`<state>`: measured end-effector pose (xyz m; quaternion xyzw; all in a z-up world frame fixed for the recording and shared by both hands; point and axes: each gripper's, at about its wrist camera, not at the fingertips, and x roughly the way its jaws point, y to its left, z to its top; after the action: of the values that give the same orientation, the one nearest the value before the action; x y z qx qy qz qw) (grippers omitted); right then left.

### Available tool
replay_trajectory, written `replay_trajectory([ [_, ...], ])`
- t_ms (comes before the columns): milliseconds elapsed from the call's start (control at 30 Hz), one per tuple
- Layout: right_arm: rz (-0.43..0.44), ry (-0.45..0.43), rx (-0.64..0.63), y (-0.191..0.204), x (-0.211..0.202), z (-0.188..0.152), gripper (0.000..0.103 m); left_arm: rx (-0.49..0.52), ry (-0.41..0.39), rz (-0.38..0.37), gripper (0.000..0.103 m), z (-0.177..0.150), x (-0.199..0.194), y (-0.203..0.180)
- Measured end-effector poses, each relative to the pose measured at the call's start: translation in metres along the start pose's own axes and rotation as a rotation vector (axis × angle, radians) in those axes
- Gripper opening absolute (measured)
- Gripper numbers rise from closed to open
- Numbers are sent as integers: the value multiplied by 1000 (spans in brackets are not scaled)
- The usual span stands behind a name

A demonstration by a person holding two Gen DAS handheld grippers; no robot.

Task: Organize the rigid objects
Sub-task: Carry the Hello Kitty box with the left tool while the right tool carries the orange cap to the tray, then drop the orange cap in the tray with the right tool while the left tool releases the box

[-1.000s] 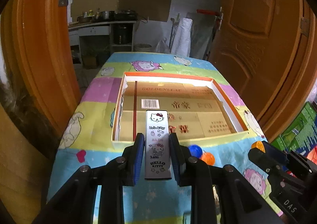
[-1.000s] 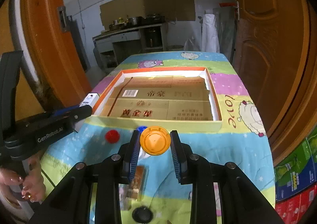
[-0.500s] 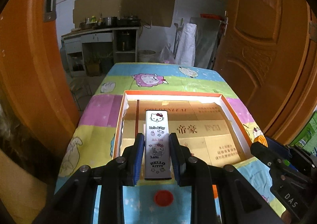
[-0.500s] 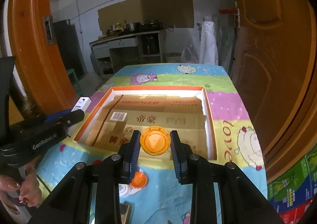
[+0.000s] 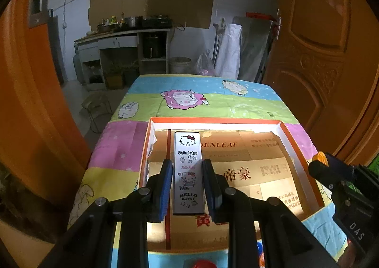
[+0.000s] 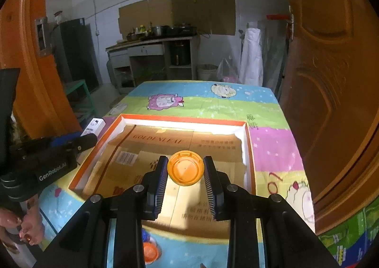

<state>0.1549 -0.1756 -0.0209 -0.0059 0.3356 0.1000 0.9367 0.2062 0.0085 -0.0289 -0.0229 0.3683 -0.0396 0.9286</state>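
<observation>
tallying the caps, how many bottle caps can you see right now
3: an orange cap held in the right gripper over the box; an orange cap and a red cap on the tablecloth. Others may be hidden.

orange wooden door [image 5: 331, 59], cluttered counter [image 6: 151, 41], white sack [image 6: 251, 59] against the back wall.

Two claws are in view: the left claw [image 5: 187, 183] and the right claw [image 6: 185, 181]. There is one white Hello Kitty case [image 5: 188, 173], long and flat. There is one shallow orange-rimmed box [image 6: 184, 119] on the desk [image 6: 213, 104], lined with flattened cardboard. Orange caps number two: one large orange cap [image 6: 185, 168] and a second orange cap [image 6: 149, 252] at the desk's near edge. One red cap [image 5: 201, 264] and one small blue piece [image 6: 145, 236] also lie near that edge.
</observation>
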Motion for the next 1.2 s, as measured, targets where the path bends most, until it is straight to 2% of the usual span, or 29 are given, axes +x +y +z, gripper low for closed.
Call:
replay_trajectory([
  [267, 21, 24, 2, -6, 34, 17, 31, -5, 49, -28, 26, 8, 31, 1],
  [600, 26, 119, 20, -15, 92, 20, 31, -11, 150, -92, 26, 11, 81, 1],
  [867, 24, 192, 36, -19, 118, 9, 31, -19, 216, -84, 26, 3, 102, 1],
  [1100, 15, 228, 44, -21, 128, 3, 31, -4, 218, -62, 26, 0, 107, -1],
  [1200, 2, 245, 34, -21, 131, 1, 31, 33, 234, -73, 27, -3, 111, -5],
])
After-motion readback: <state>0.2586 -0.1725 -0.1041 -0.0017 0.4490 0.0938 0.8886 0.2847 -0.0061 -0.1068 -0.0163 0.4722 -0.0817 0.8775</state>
